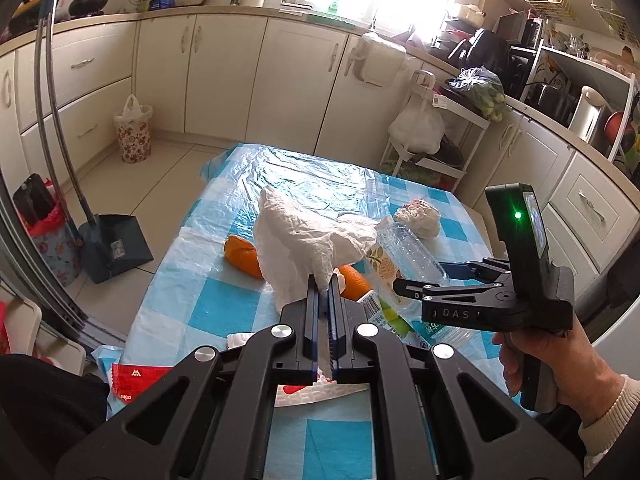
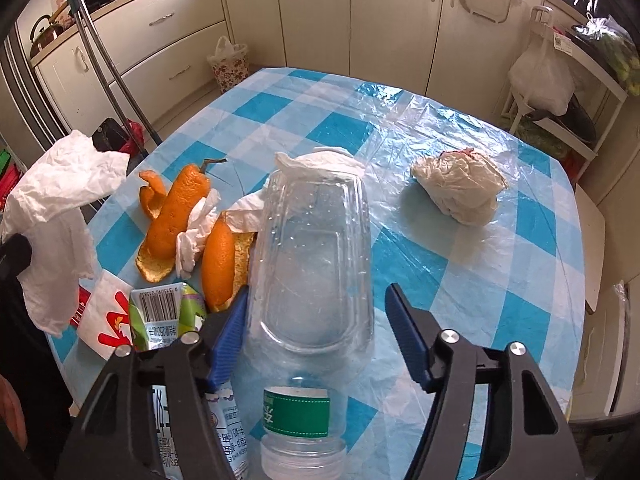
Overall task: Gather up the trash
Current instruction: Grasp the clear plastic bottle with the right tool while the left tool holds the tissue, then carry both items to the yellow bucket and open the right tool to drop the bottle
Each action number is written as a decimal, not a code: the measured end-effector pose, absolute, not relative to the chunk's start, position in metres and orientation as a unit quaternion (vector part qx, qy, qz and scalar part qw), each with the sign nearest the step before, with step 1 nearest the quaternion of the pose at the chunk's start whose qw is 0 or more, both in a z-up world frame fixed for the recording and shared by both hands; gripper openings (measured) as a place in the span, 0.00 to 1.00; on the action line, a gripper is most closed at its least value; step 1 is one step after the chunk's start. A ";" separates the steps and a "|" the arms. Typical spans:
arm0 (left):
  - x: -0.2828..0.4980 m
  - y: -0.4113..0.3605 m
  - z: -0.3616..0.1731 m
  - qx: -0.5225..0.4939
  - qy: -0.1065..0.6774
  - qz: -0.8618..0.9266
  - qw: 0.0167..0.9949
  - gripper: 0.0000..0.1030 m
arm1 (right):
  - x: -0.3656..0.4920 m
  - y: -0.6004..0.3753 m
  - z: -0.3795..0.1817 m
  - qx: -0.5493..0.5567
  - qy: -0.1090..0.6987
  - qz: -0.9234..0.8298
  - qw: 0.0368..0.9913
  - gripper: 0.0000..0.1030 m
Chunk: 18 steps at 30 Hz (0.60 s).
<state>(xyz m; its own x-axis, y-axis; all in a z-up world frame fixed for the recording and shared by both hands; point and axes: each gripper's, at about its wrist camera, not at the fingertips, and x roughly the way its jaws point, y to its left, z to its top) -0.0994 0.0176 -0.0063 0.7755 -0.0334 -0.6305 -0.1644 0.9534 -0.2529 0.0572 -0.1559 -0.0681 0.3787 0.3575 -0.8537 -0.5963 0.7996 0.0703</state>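
Left wrist view: "DAS" marks right gripper (image 1: 416,280); left gripper (image 1: 325,292) pinches tissue (image 1: 304,240).

Left gripper (image 1: 325,292) fingers pinched together, raised; right gripper (image 2: 316,316) fingers spread wide, low.

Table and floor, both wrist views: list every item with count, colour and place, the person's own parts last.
Tissue: one, white, lifted, pinched in left tool.
Plastic bottle: one, clear, lying between right tool's fingers.
Orange peels: several, orange, table left.
Wadded bag: one, whitish, table right.
Drink carton: one, green, near edge.
Tablecloth: blue-white checked.
Floral bin: one, floor.
Dustpan: one, dark, floor.
Left tool: shut.
Right tool: open.
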 end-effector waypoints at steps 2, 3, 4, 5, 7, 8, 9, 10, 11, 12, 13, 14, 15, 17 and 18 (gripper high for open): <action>-0.100 0.018 -0.006 -0.148 0.332 0.036 0.931 0.04 | 0.060 -0.160 -0.069 -0.113 0.482 0.290 0.819 0.54; -0.100 0.018 -0.007 -0.148 0.331 0.037 0.931 0.04 | 0.062 -0.162 -0.069 -0.106 0.485 0.293 0.817 0.54; -0.100 0.018 -0.007 -0.148 0.330 0.037 0.931 0.04 | 0.062 -0.164 -0.068 -0.100 0.487 0.297 0.815 0.54; -0.100 0.019 -0.007 -0.148 0.330 0.037 0.932 0.04 | 0.062 -0.166 -0.067 -0.095 0.488 0.301 0.814 0.54; -0.101 0.021 -0.007 -0.149 0.328 0.039 0.932 0.04 | 0.060 -0.168 -0.065 -0.092 0.487 0.307 0.813 0.54; -0.101 0.021 -0.007 -0.149 0.328 0.039 0.932 0.04 | 0.059 -0.170 -0.063 -0.090 0.486 0.310 0.812 0.54; -0.101 0.022 -0.008 -0.149 0.328 0.038 0.932 0.04 | 0.058 -0.172 -0.062 -0.088 0.486 0.312 0.812 0.54; -0.101 0.022 -0.008 -0.149 0.328 0.038 0.932 0.04 | 0.057 -0.175 -0.061 -0.086 0.485 0.314 0.812 0.54; -0.101 0.022 -0.008 -0.149 0.328 0.037 0.932 0.04 | 0.056 -0.179 -0.059 -0.082 0.484 0.315 0.813 0.54; -0.101 0.022 -0.009 -0.150 0.328 0.036 0.932 0.04 | 0.056 -0.184 -0.057 -0.077 0.483 0.316 0.813 0.54; -0.101 0.021 -0.009 -0.150 0.328 0.035 0.932 0.04 | 0.056 -0.189 -0.055 -0.070 0.481 0.318 0.814 0.54; -0.101 0.020 -0.009 -0.149 0.327 0.033 0.932 0.04 | 0.056 -0.194 -0.053 -0.063 0.479 0.318 0.816 0.54; -0.101 0.018 -0.009 -0.148 0.327 0.032 0.933 0.04 | 0.055 -0.200 -0.050 -0.057 0.477 0.317 0.818 0.54; -0.101 0.014 -0.008 -0.146 0.325 0.025 0.934 0.04 | 0.055 -0.212 -0.045 -0.042 0.472 0.316 0.822 0.54; -0.100 0.012 -0.007 -0.145 0.325 0.021 0.934 0.04 | 0.055 -0.219 -0.042 -0.034 0.470 0.314 0.824 0.54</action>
<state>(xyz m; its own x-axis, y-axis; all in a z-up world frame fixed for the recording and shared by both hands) -0.1004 0.0118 -0.0074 0.7879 -0.0548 -0.6134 -0.1334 0.9572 -0.2568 0.0545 -0.2188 -0.0422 0.3609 0.4852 -0.7964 -0.5498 0.8005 0.2386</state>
